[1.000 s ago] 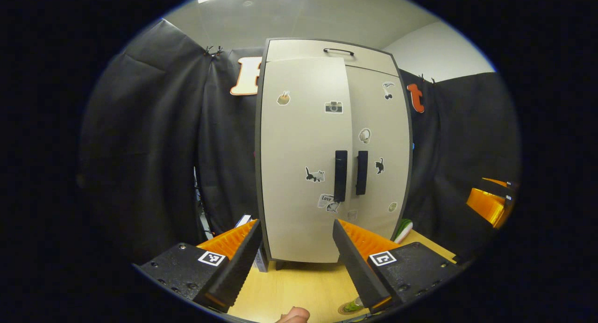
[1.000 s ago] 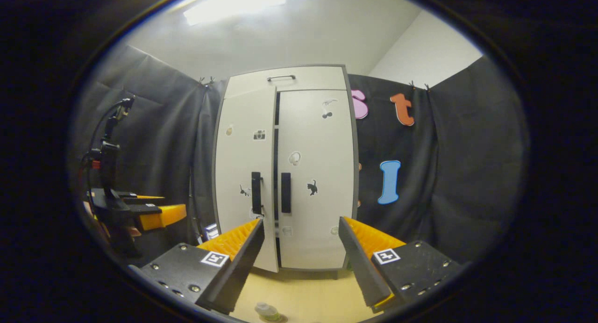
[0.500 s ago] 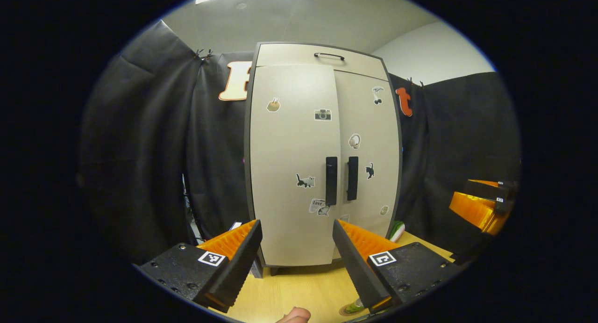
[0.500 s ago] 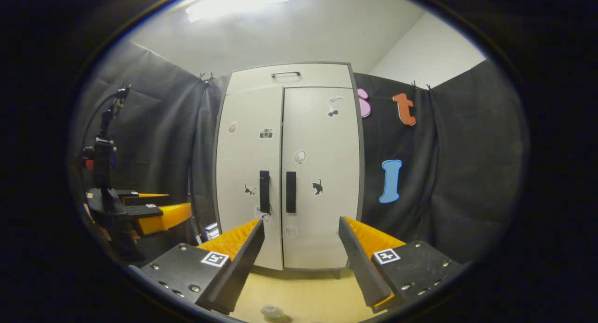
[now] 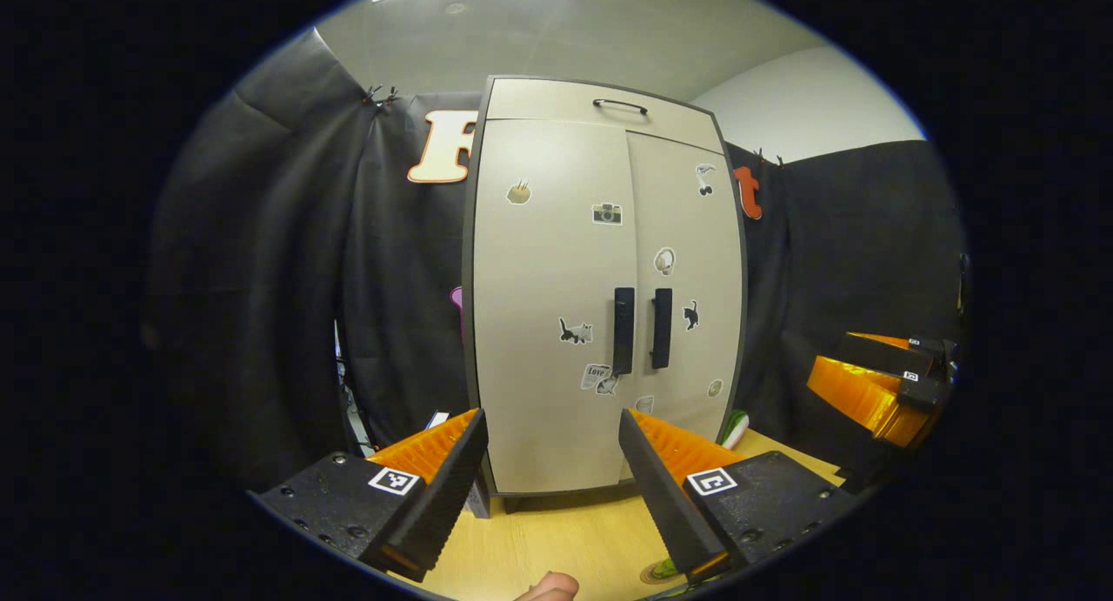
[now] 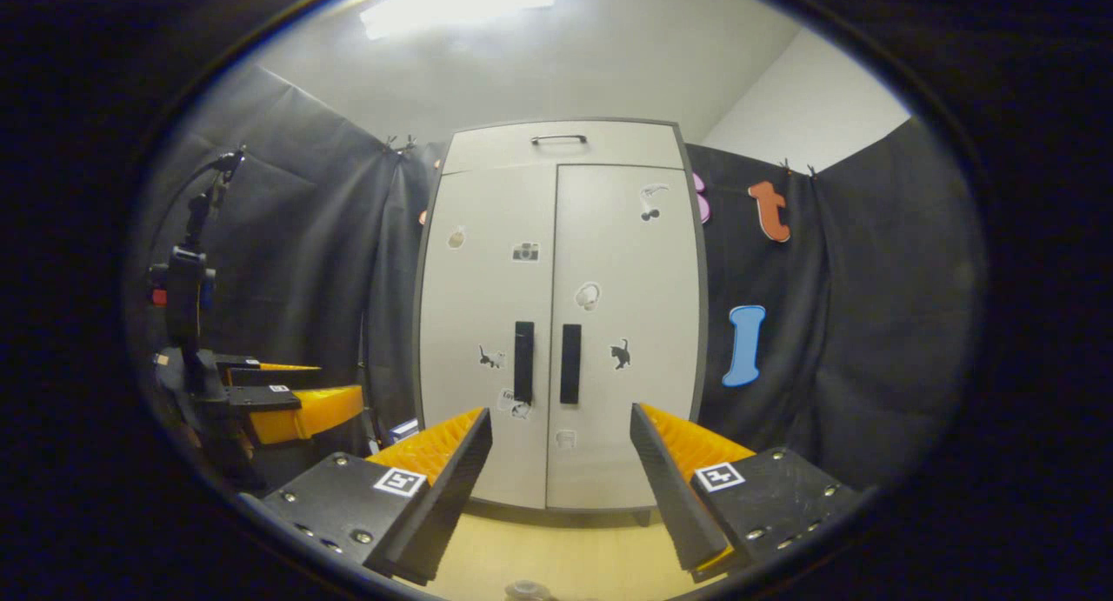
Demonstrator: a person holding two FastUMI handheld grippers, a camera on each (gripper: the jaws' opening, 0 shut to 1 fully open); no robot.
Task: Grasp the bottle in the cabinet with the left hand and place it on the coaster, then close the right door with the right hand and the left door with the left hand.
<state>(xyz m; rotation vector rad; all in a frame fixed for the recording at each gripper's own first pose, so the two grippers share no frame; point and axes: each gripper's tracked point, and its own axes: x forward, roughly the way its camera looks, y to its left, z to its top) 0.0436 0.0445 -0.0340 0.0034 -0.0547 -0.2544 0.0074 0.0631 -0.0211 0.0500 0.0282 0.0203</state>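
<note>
Whereas the left door stood slightly proud of the right one a second ago, with a dark gap between them in the right gripper view, both pale grey doors of the tall cabinet (image 5: pixel 600 305) now lie flush and closed. Left door (image 5: pixel 548 323) and right door (image 5: pixel 687 288) meet at the centre seam, their two black vertical handles (image 5: pixel 623 330) side by side. Small stickers dot both panels; a drawer front with a thin black pull (image 5: pixel 620 105) sits above.

Left claw (image 5: pixel 549 488): released, fingers spread wide, nothing between them, held back from the cabinet over the light wooden desk (image 5: pixel 565 531). Right claw (image 6: pixel 561 488): likewise released and empty, facing the closed doors. Compared with a second ago the cabinet sits smaller and more centred in both views, so both claws have drawn back from it.

Hard to make out: the clear plastic bottle with green base (image 5: pixel 665 569) on its round coaster is mostly hidden behind the left claw's right finger at the picture's bottom edge; in the right gripper view only its pale cap (image 6: pixel 524 590) peeks in, cut off. A fingertip (image 5: pixel 548 586) is cropped at the bottom of the left gripper view. A green-and-white object (image 5: pixel 735 427) beside the cabinet's right foot is too small to identify.
</note>
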